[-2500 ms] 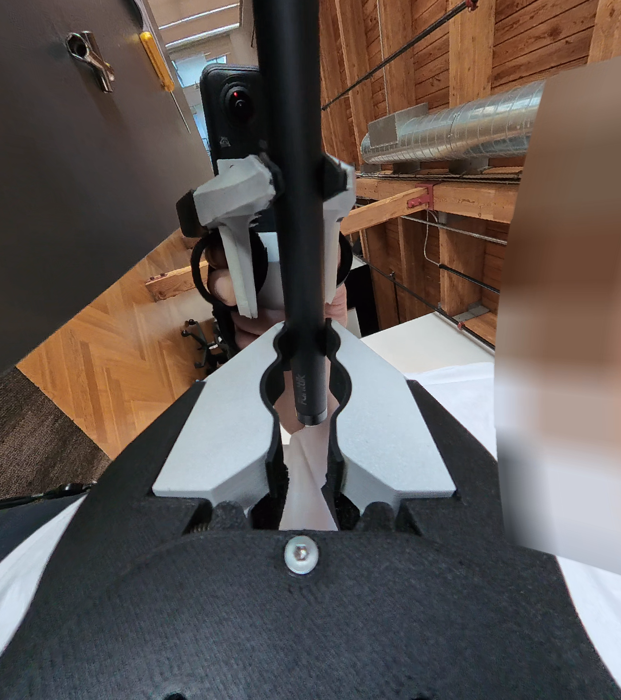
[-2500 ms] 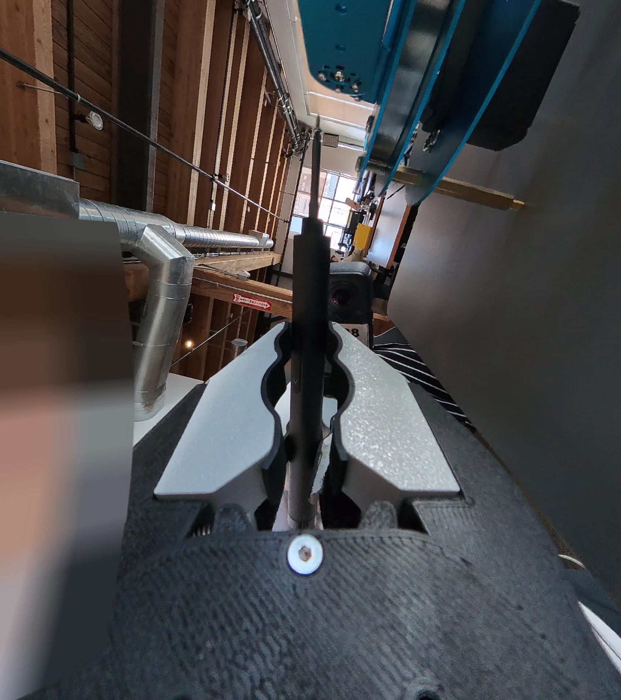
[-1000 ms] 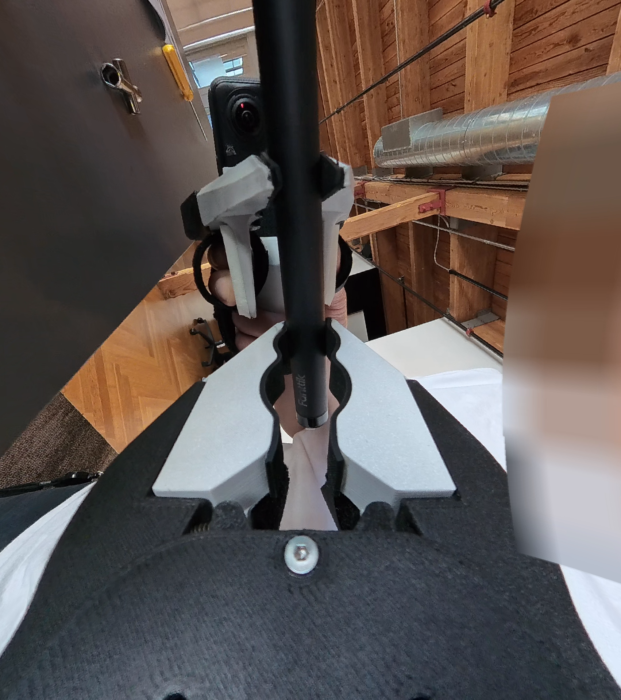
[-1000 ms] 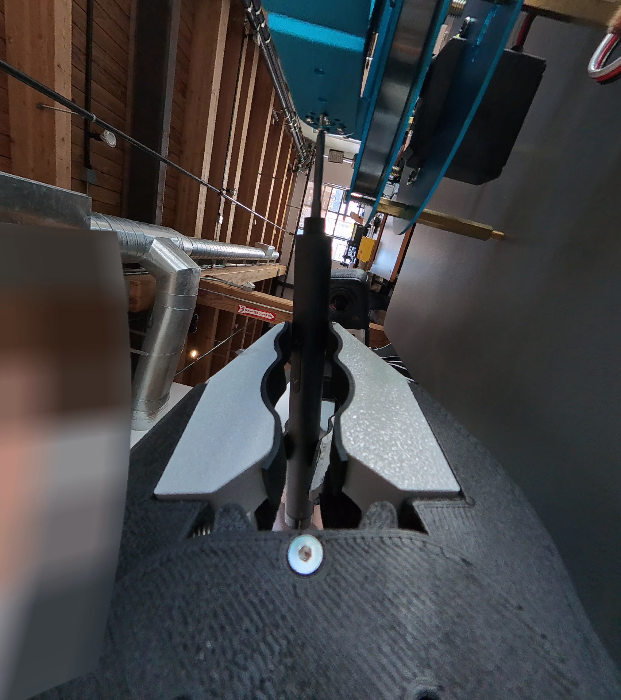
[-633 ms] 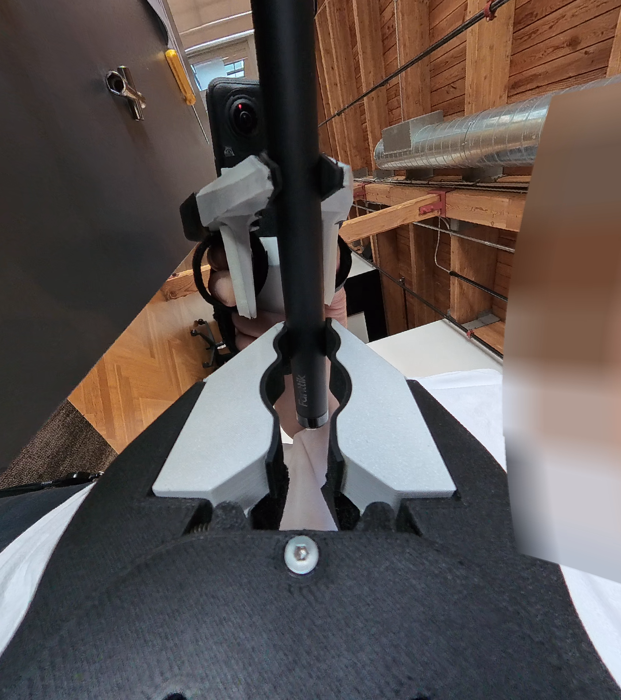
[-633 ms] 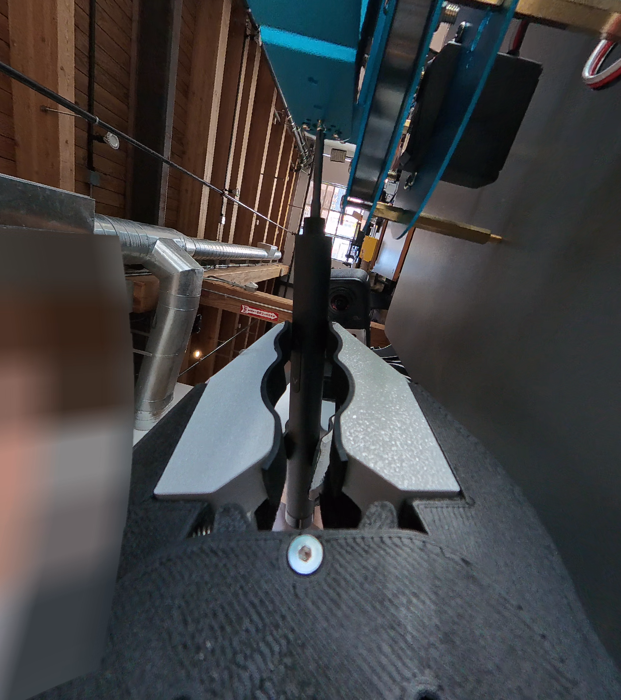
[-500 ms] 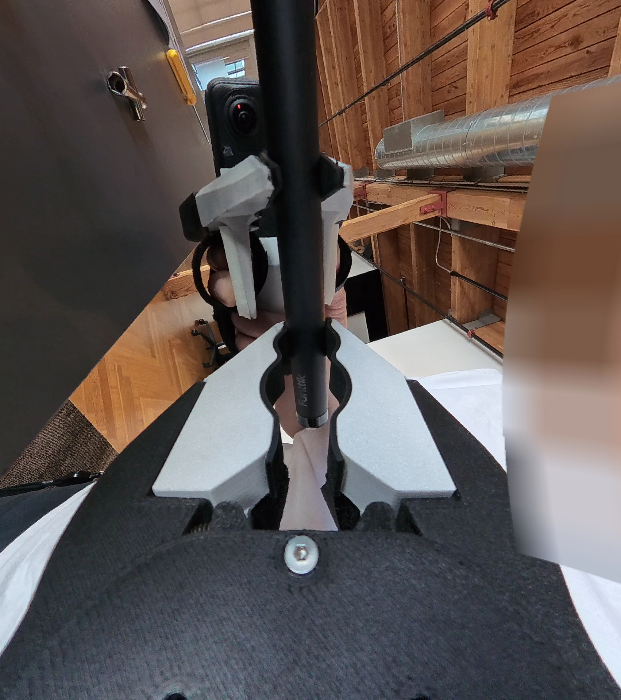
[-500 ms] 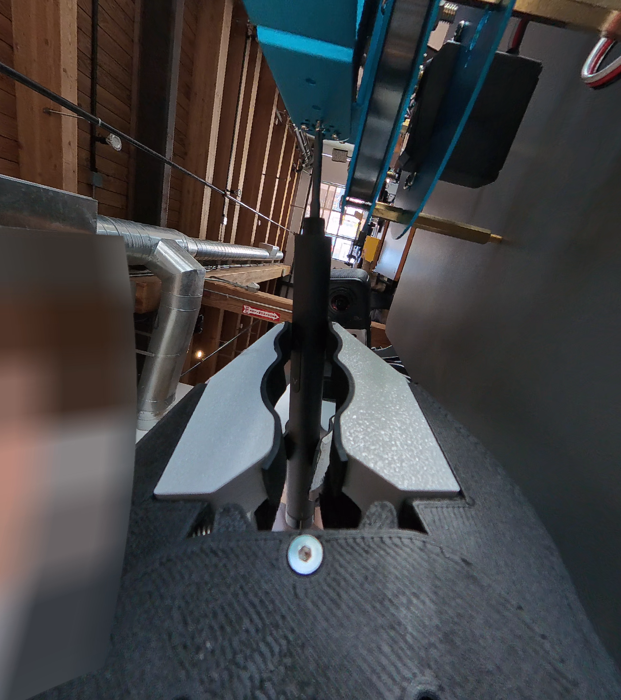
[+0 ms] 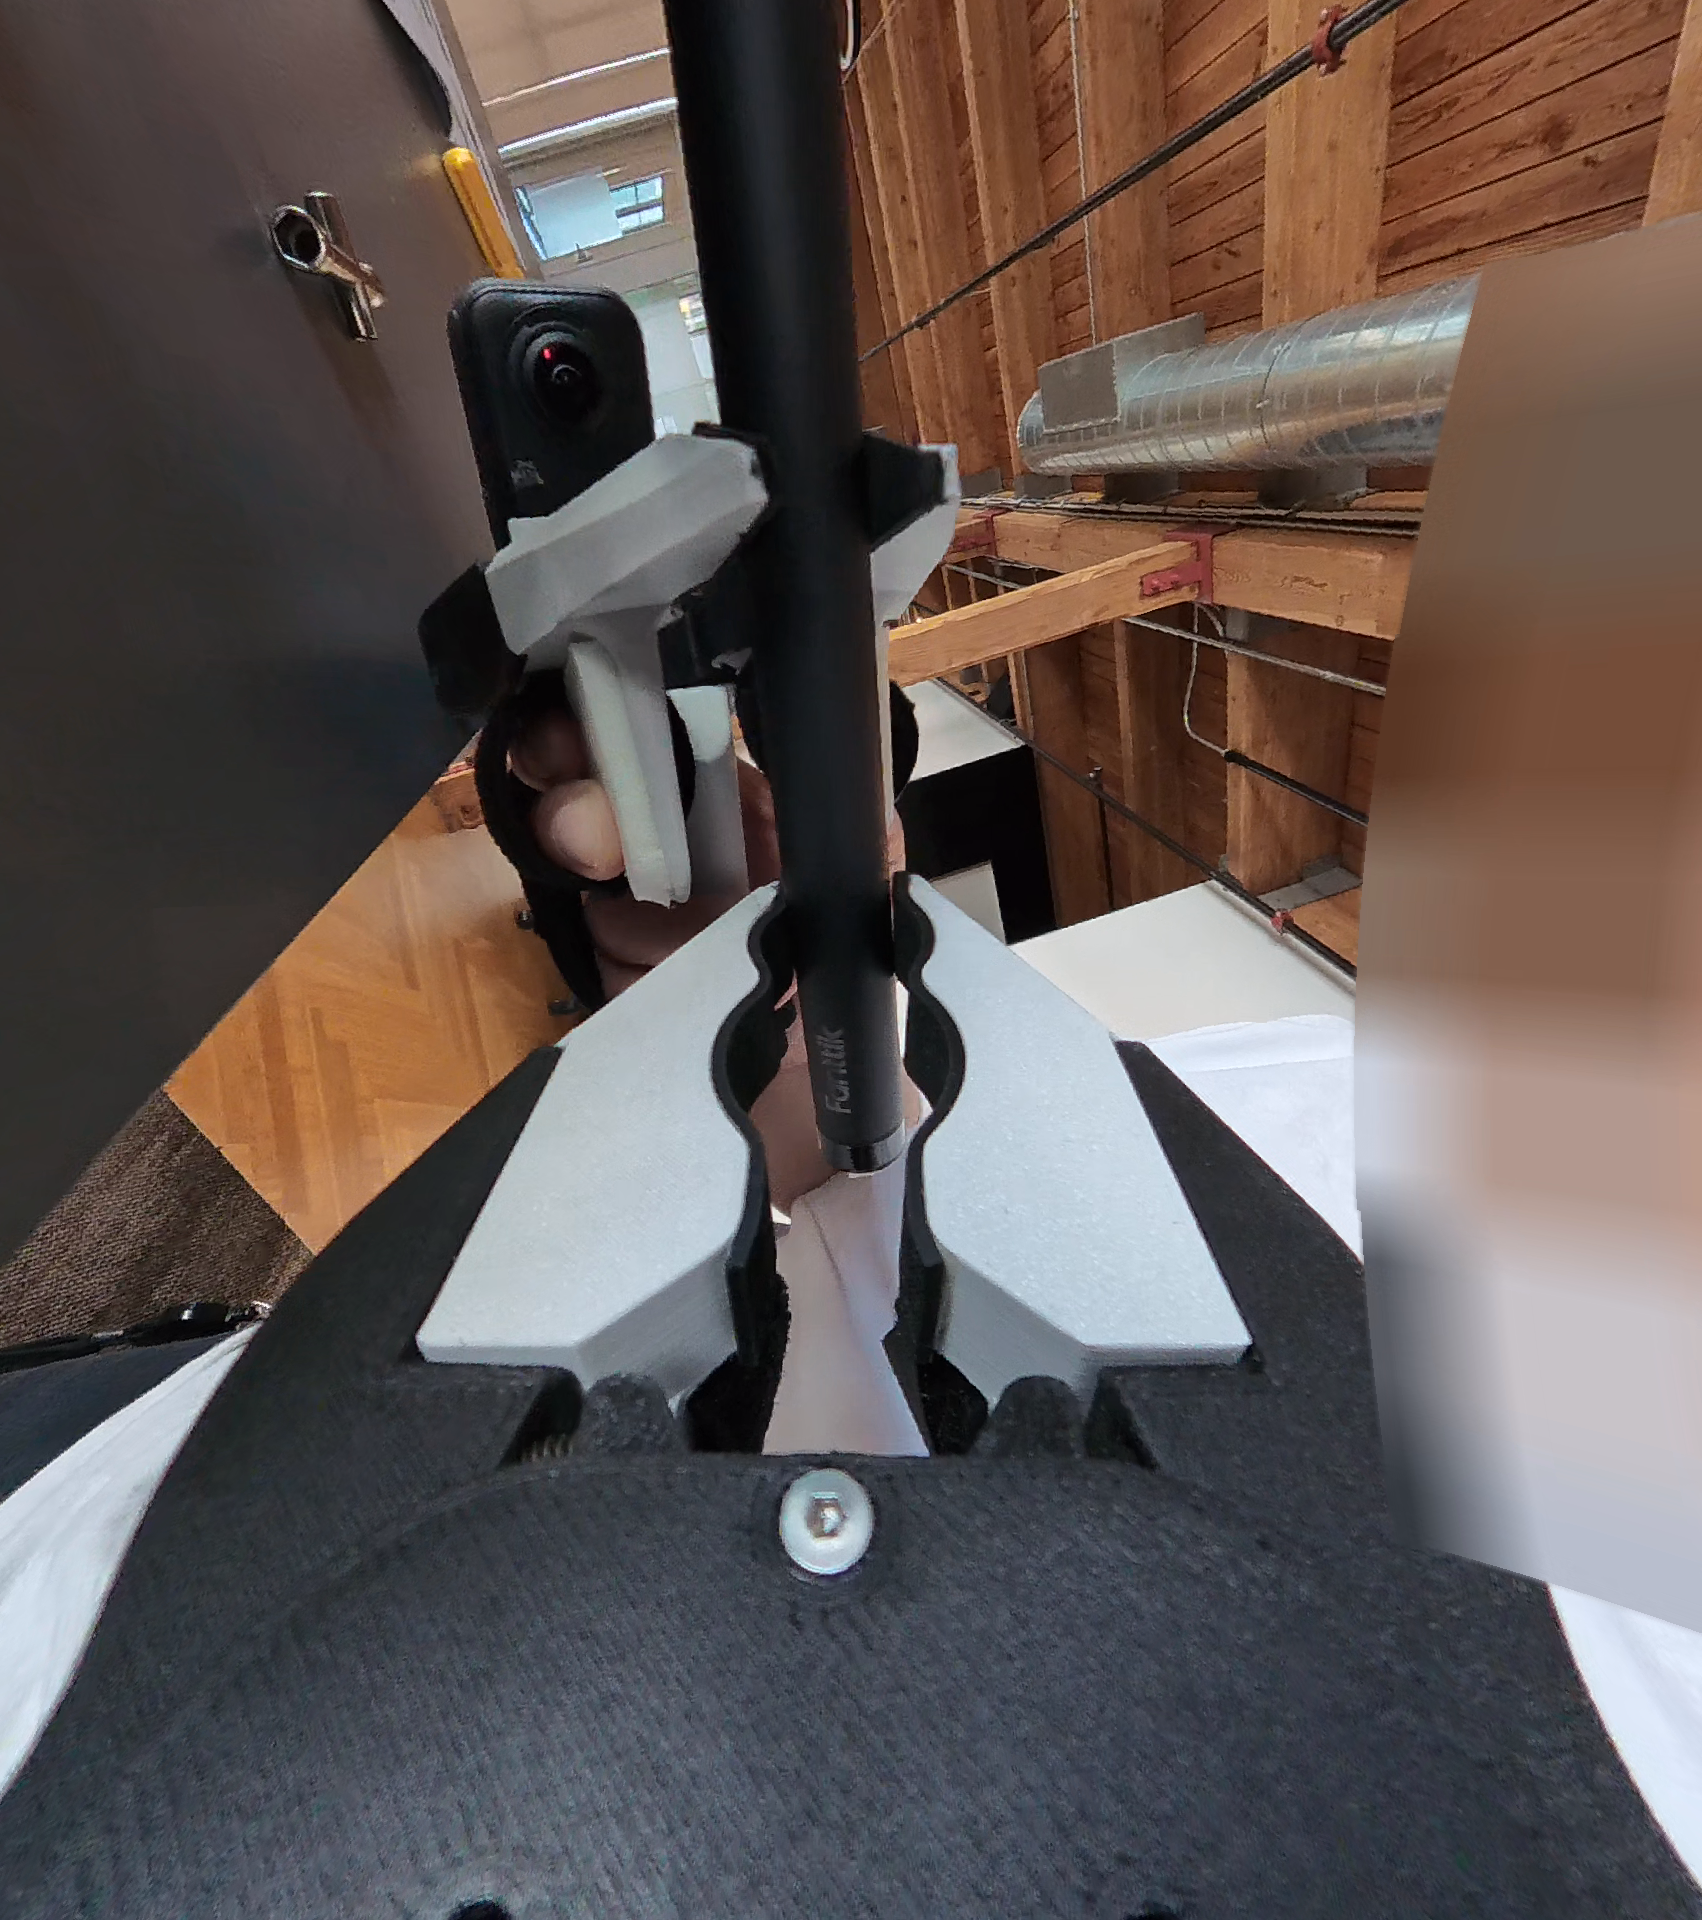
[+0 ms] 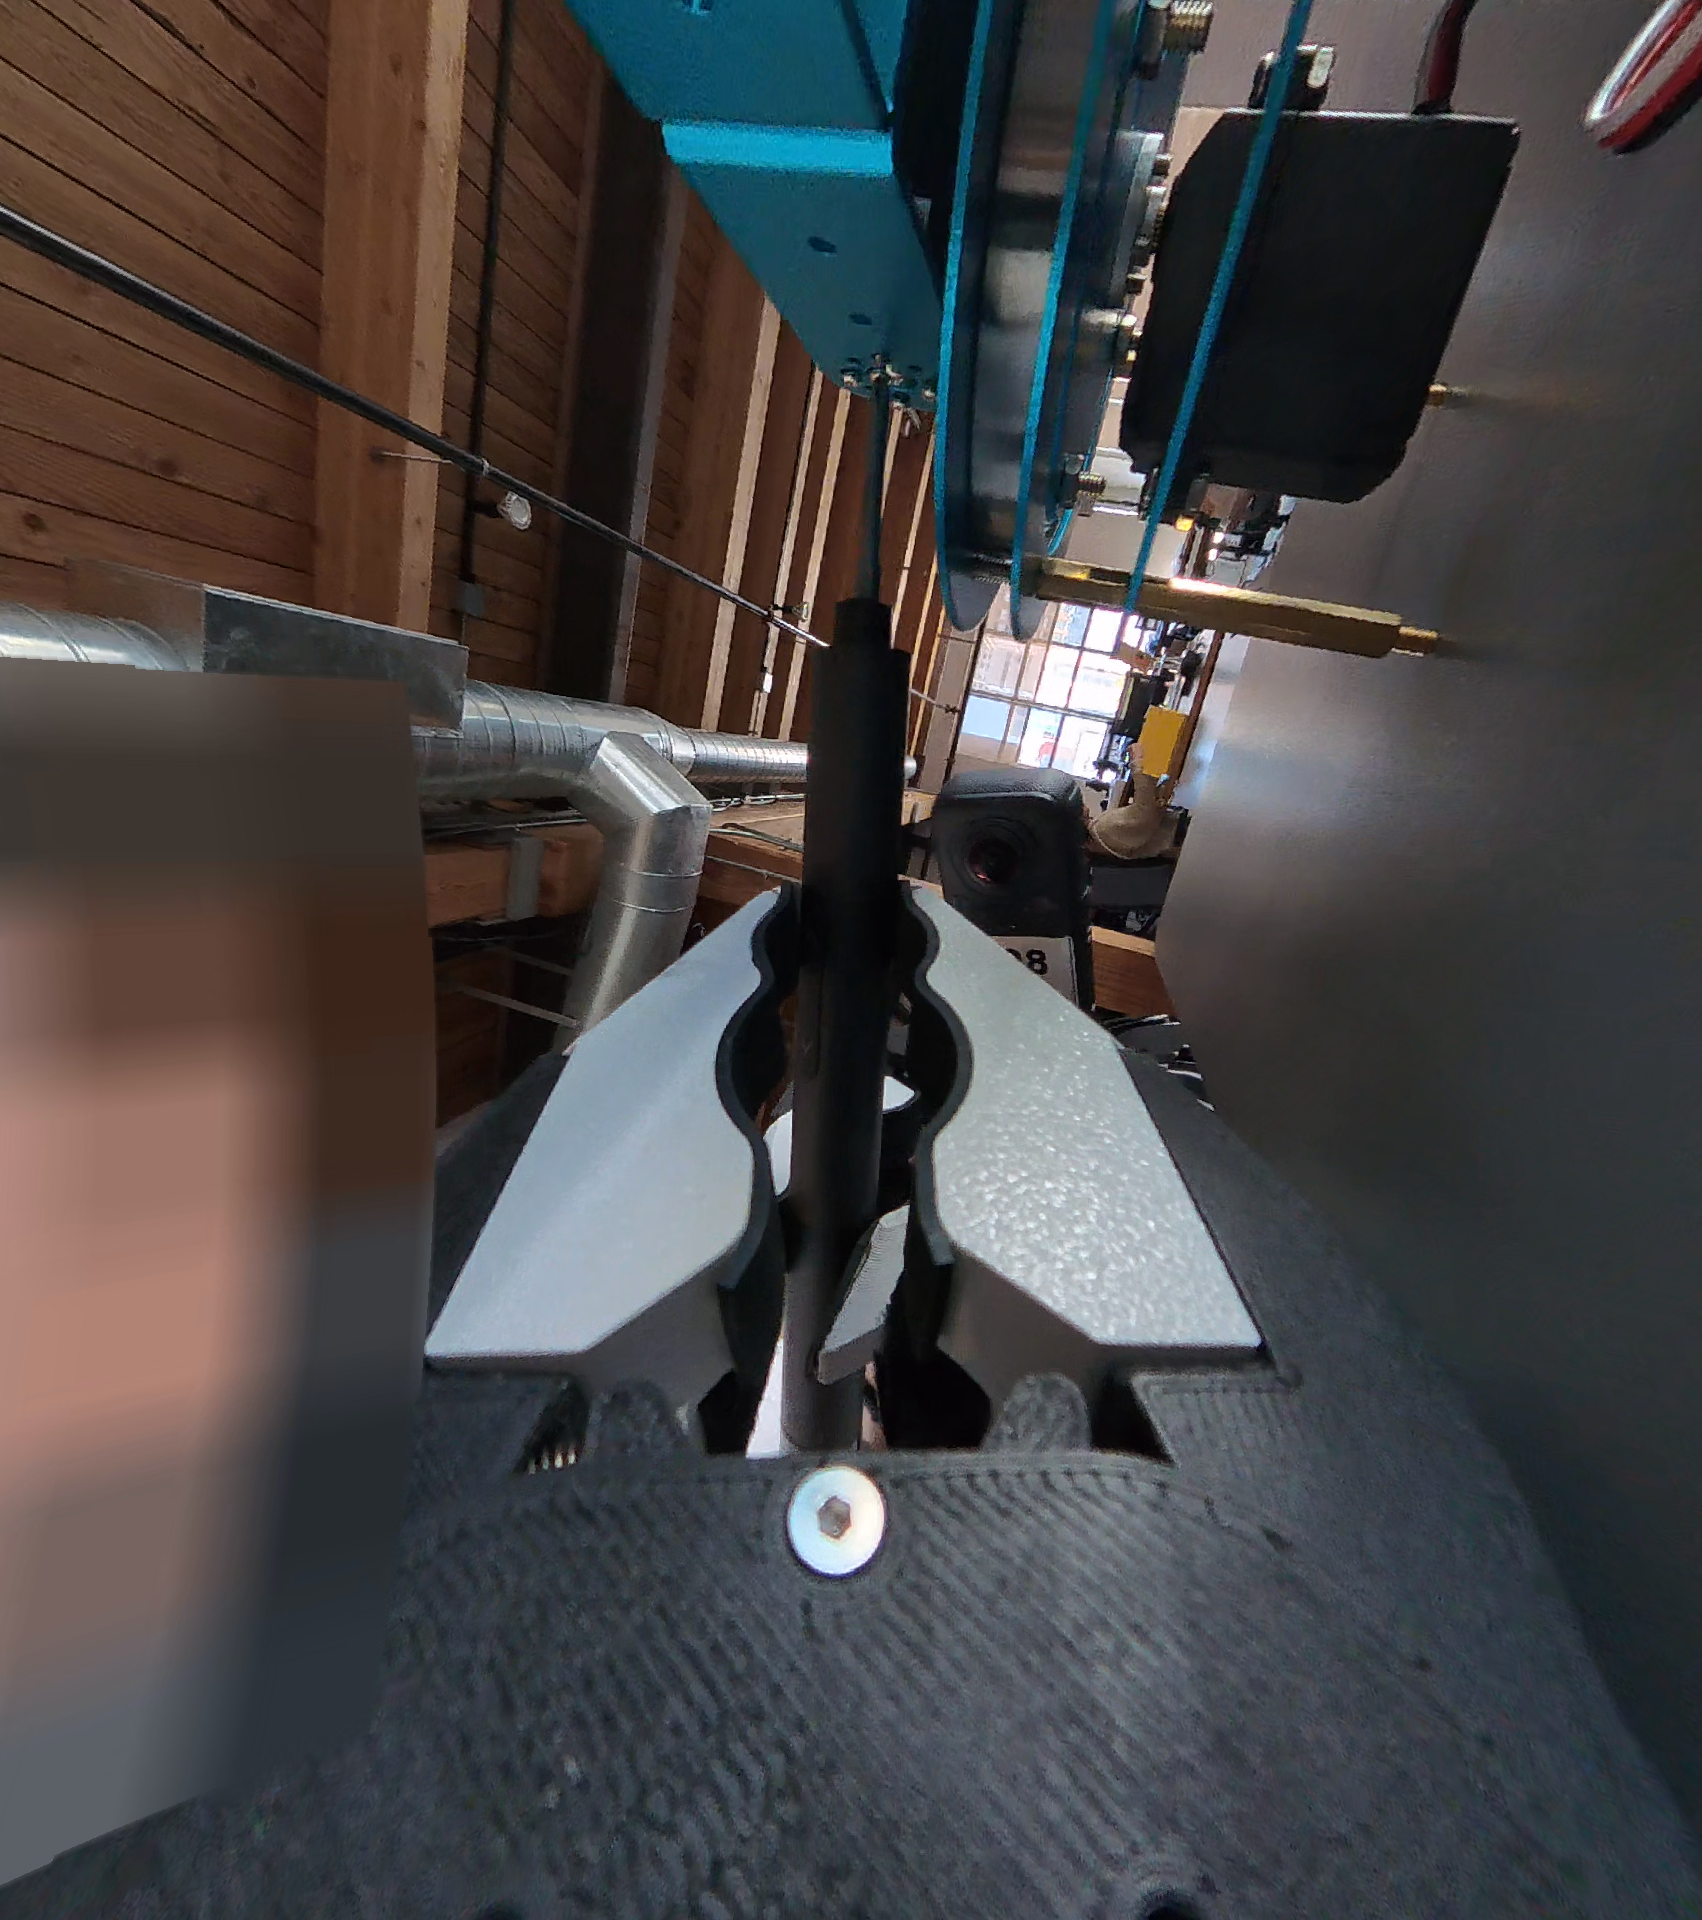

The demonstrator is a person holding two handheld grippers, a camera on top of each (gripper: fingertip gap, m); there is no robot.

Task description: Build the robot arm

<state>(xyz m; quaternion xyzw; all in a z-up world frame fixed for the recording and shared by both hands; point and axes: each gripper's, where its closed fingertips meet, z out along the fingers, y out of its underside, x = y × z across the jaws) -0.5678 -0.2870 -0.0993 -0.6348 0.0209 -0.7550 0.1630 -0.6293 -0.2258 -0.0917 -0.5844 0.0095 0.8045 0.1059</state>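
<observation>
1. Left gripper (image 9: 834,914): jaws closed tight around the butt end of a black screwdriver (image 9: 805,540), pinching it in the front notch, with the silver end cap just behind the grip.
2. Right gripper (image 10: 849,914): jaws likewise clamped on the same screwdriver, farther along its handle toward the thin shaft.
3. Seen from the left wrist view, right gripper (image 9: 805,468) facing back, white fingers (image 9: 618,551) on either side of the handle, a black camera (image 9: 556,384) mounted above it and a hand (image 9: 566,800) wrapped round its grip.
4. Screwdriver held in the air between both grippers; narrow tip (image 10: 878,416) reaching up to the underside of a blue metal bracket (image 10: 805,197), apparently touching a small screw there.
5. Beside the bracket: thin blue-edged plates (image 10: 1034,312), a black box-shaped motor (image 10: 1314,291) and a brass post (image 10: 1242,623).
6. Dark grey tabletop (image 10: 1553,935) filling the right side of the right wrist view; a small metal fitting (image 9: 327,260) and a yellow-handled tool (image 9: 473,208) lying on it in the left wrist view.
7. Background: wooden wall (image 9: 1449,156) and silver duct (image 9: 1242,416).
</observation>
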